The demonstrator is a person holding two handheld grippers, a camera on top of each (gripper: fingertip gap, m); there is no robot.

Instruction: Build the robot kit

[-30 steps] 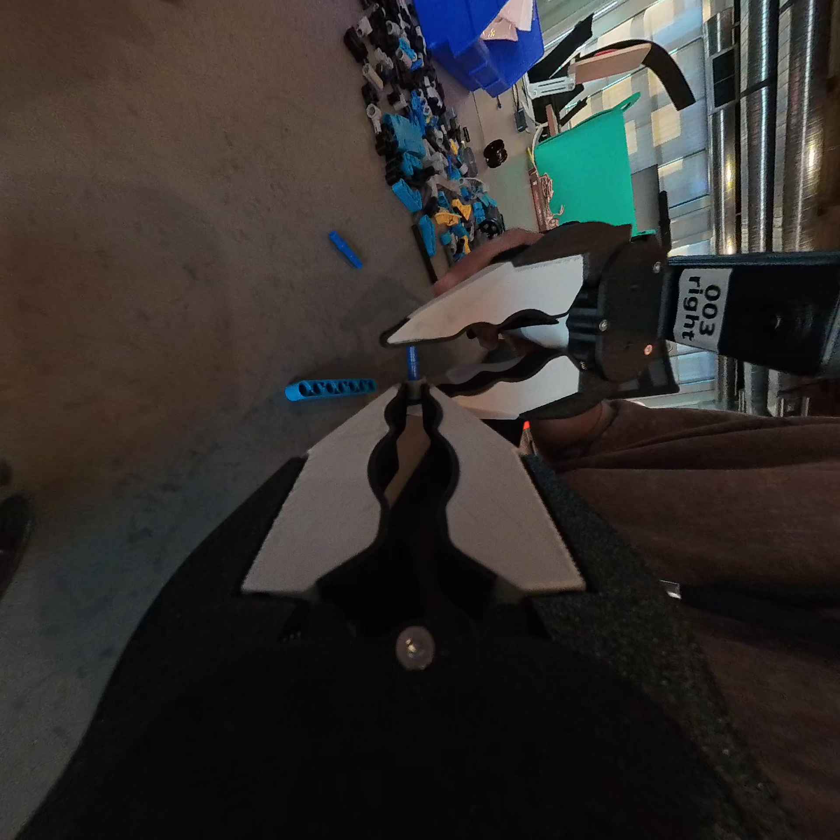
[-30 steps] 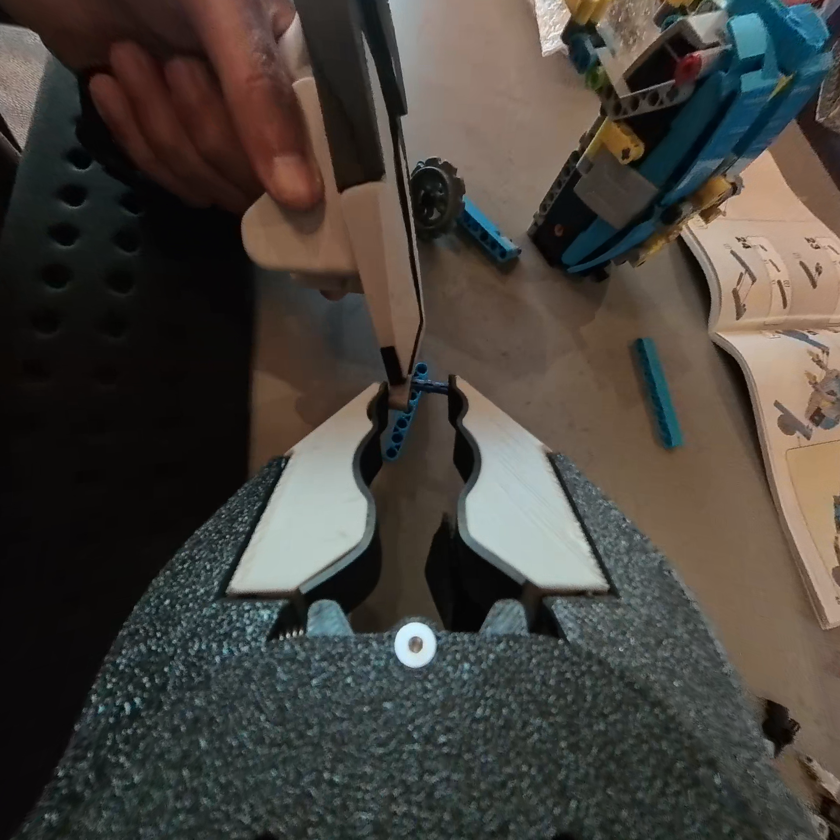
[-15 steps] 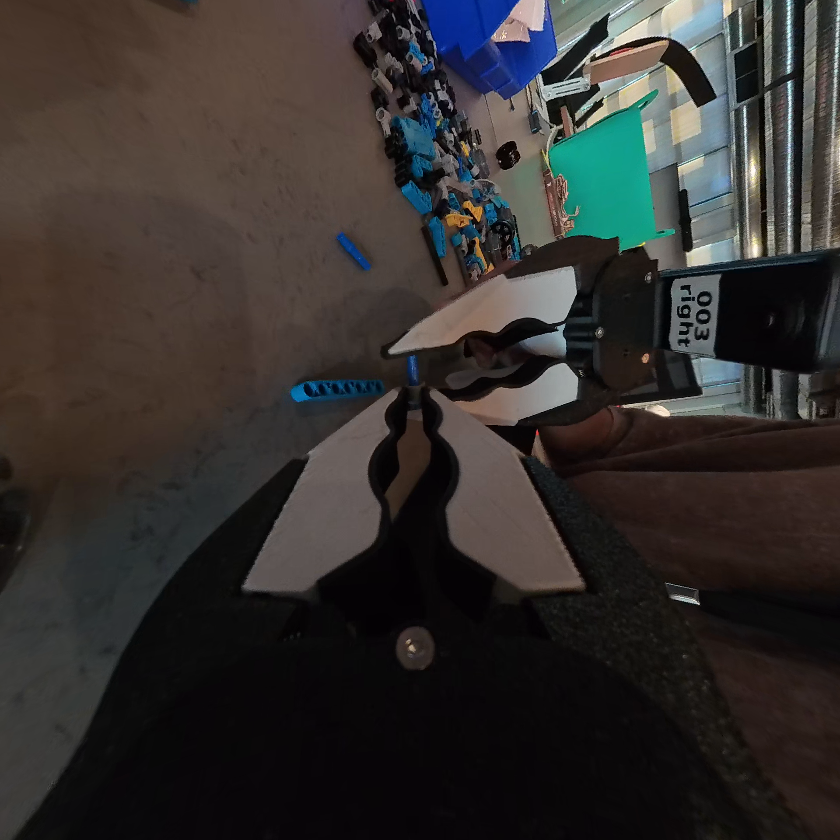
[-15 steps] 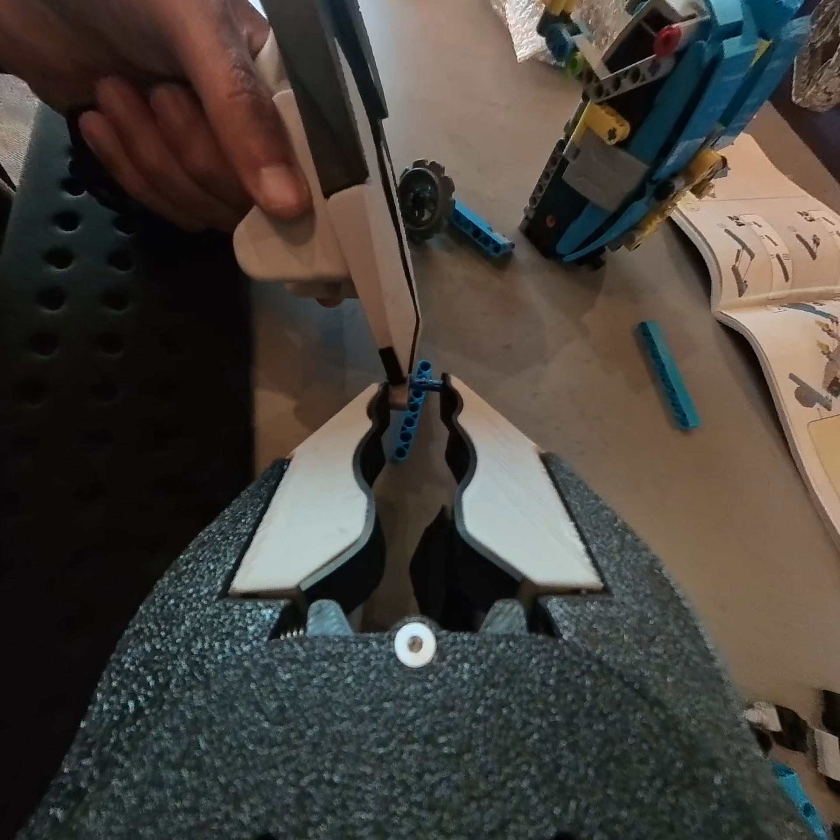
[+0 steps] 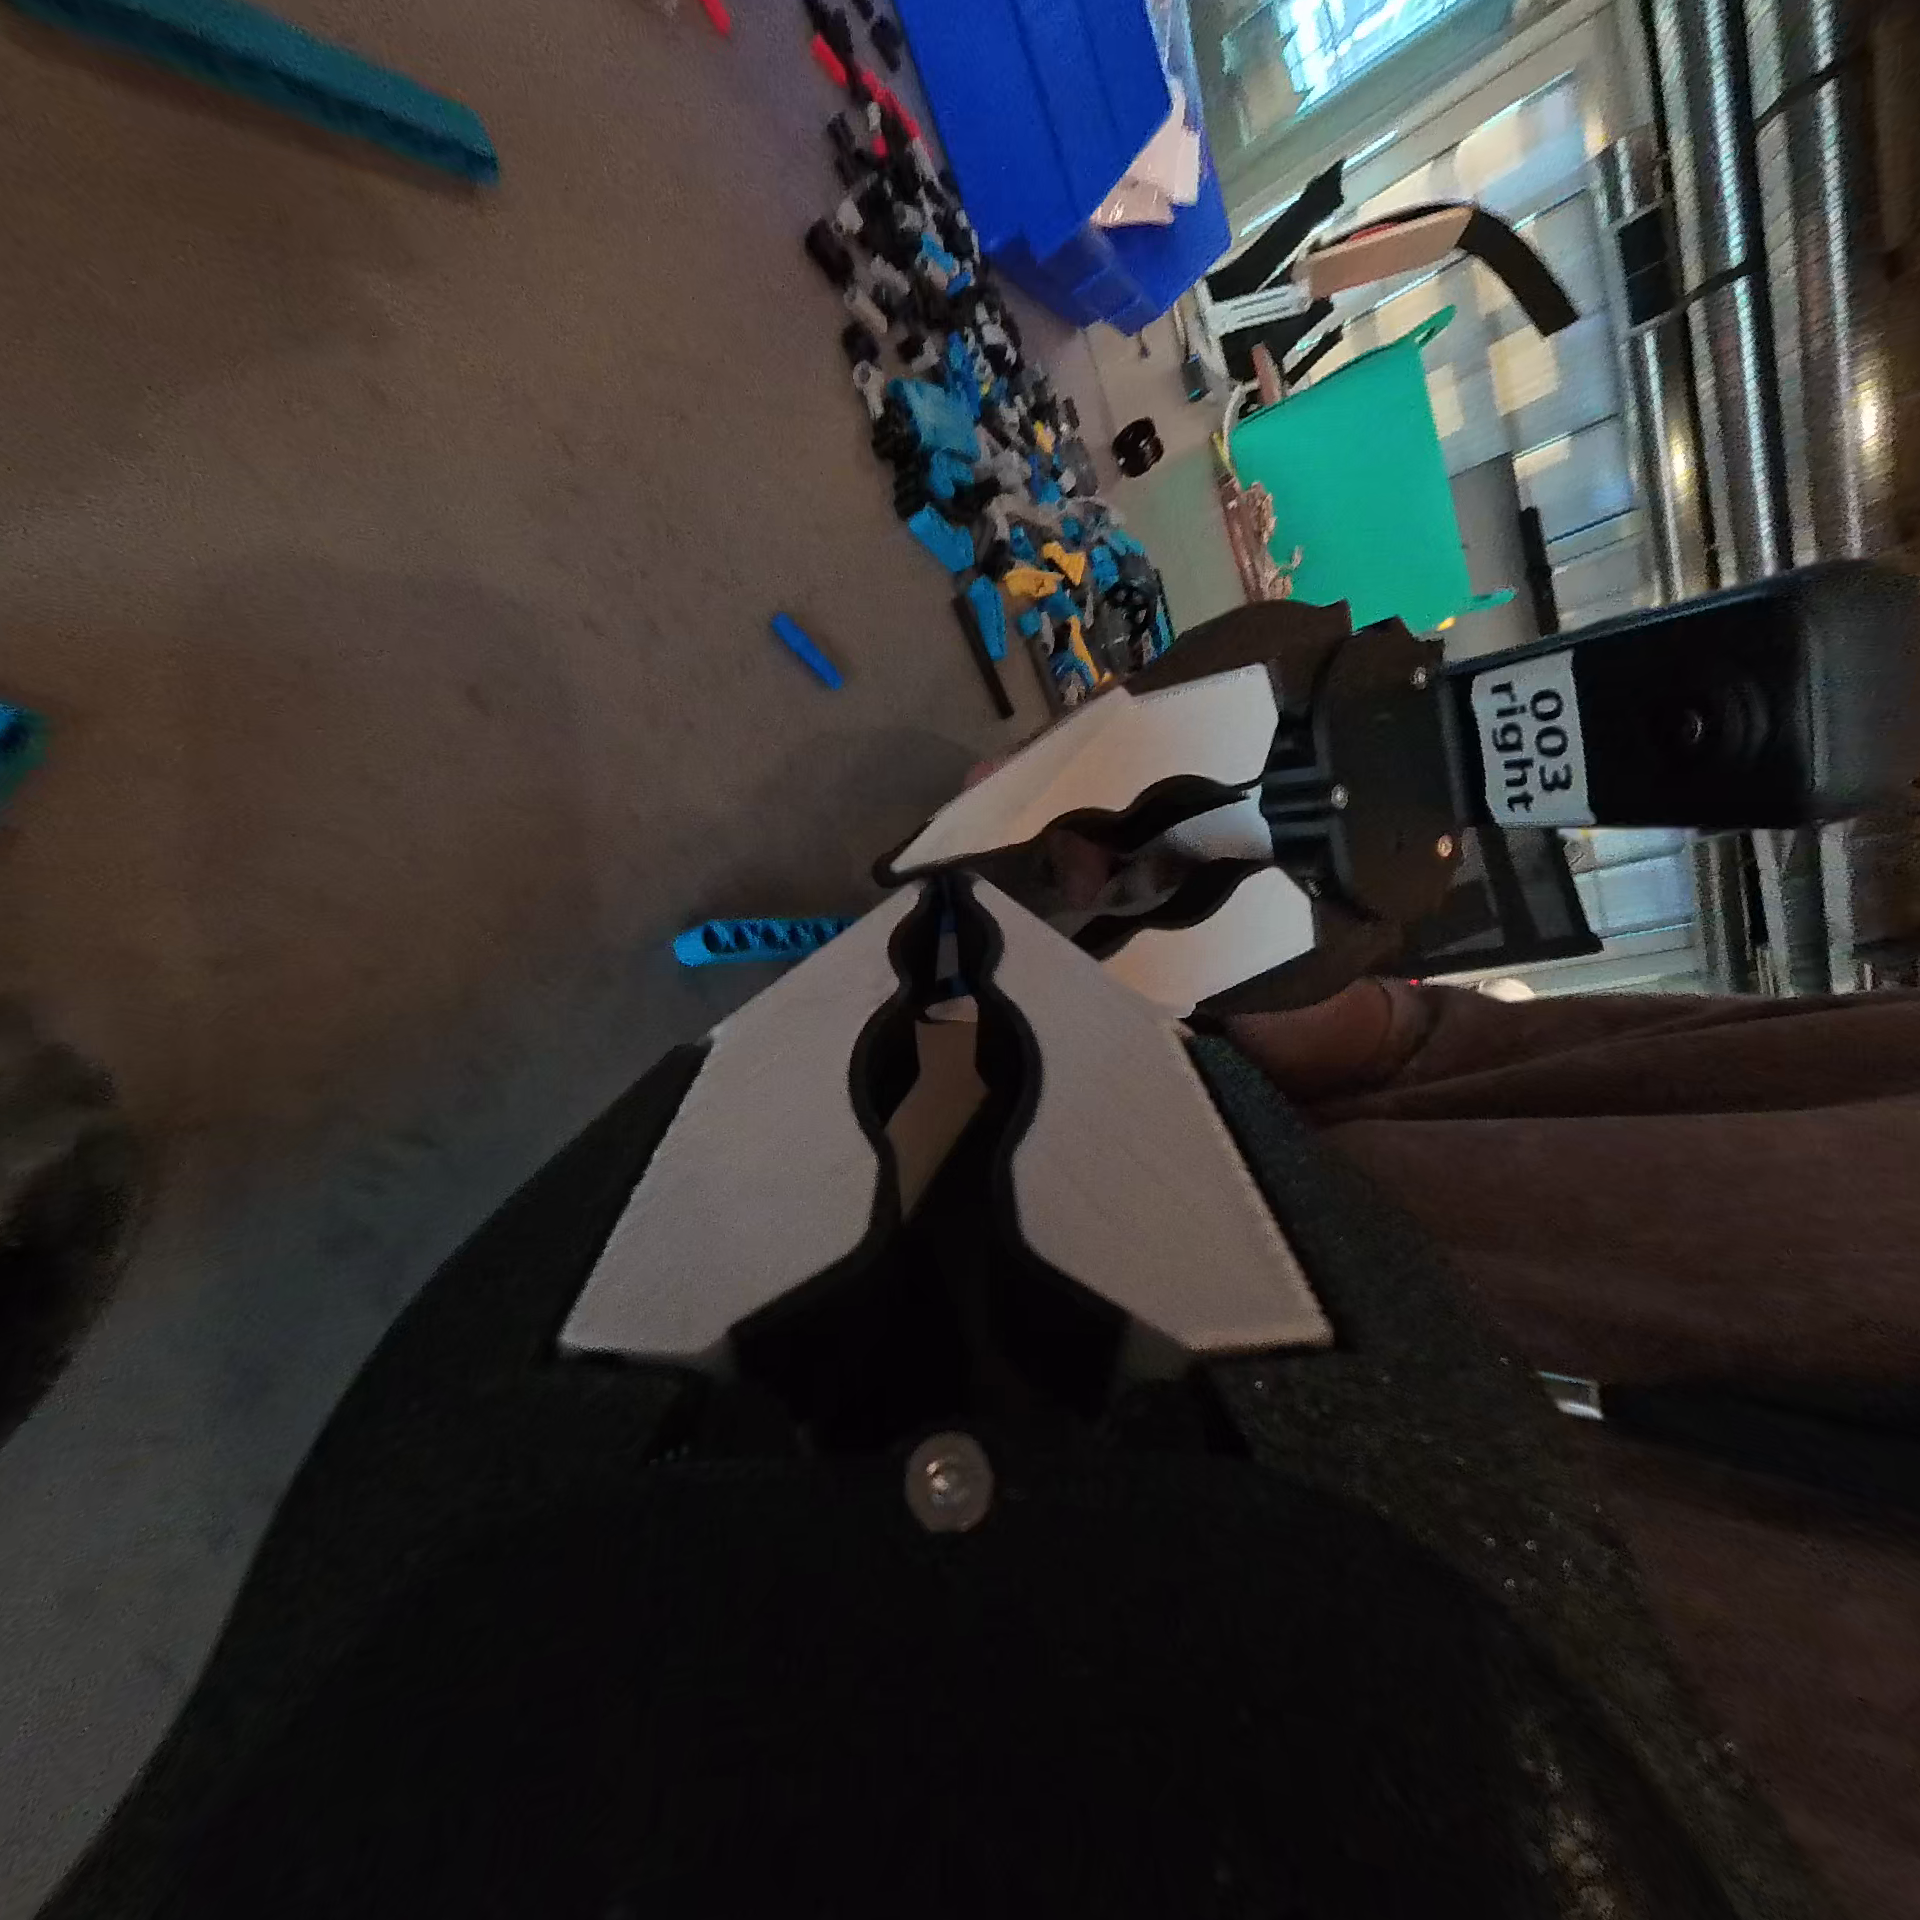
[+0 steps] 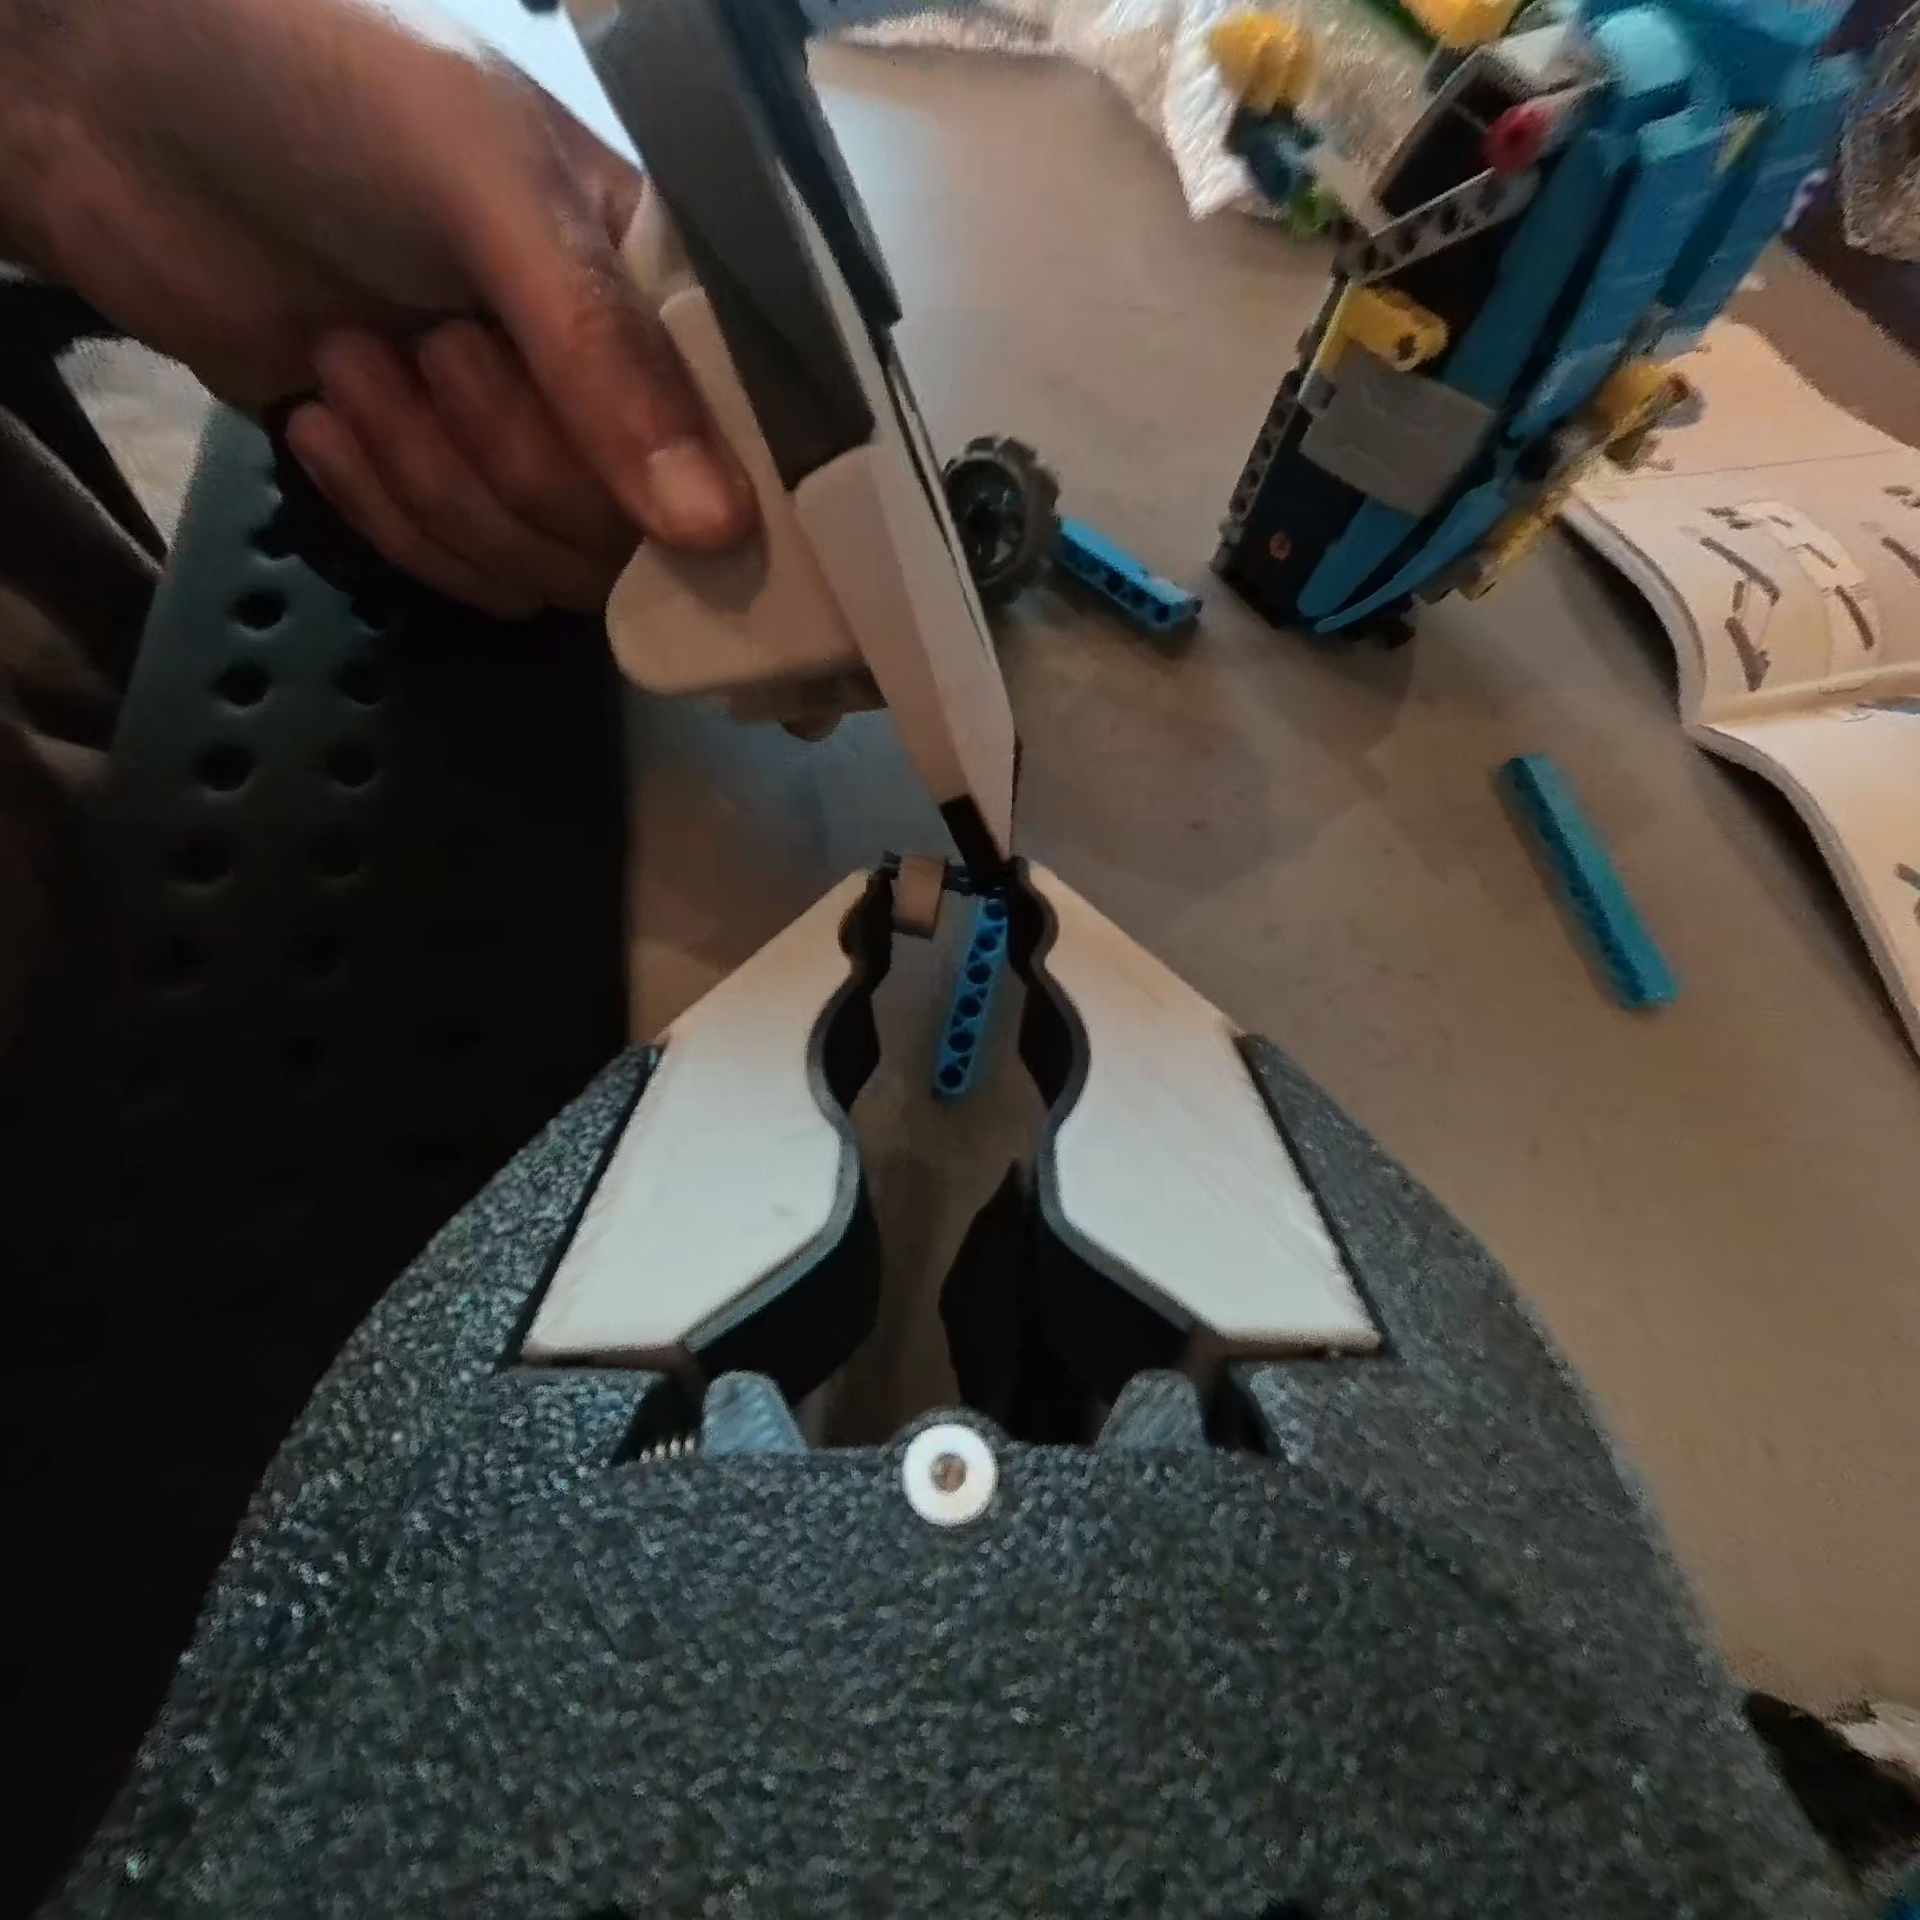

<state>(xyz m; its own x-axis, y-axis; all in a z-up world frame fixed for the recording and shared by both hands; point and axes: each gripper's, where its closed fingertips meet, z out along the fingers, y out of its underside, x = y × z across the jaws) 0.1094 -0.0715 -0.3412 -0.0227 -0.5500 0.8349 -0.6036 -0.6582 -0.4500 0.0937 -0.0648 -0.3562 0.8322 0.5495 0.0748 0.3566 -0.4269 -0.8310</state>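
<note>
In the right wrist view, my right gripper (image 6: 951,883) is nearly shut, with a small tan round piece (image 6: 920,899) against its left fingertip and a thin blue pin (image 6: 977,883) reaching to the right one. My left gripper (image 6: 987,831) comes down from above, held by a hand, and is shut on that pin's right end. In the left wrist view, the left gripper (image 5: 945,920) pinches the blue pin (image 5: 948,951), and the right gripper (image 5: 904,878) touches its tip. A blue holed beam (image 6: 971,997) lies on the table below.
A blue model vehicle (image 6: 1507,343), a black wheel (image 6: 987,520), a blue beam (image 6: 1122,582), a teal beam (image 6: 1584,894) and an open booklet (image 6: 1818,644) lie ahead. A perforated black chair (image 6: 260,727) is left. A pile of loose pieces (image 5: 966,468) and a blue bin (image 5: 1049,156) lie farther off. Both grippers' tips are close together, under 4 cm apart.
The left gripper's tip has shifted from the right gripper's left fingertip toward its right one. The tan round piece now shows apart from it on the pin. Both grippers tilted slightly.
</note>
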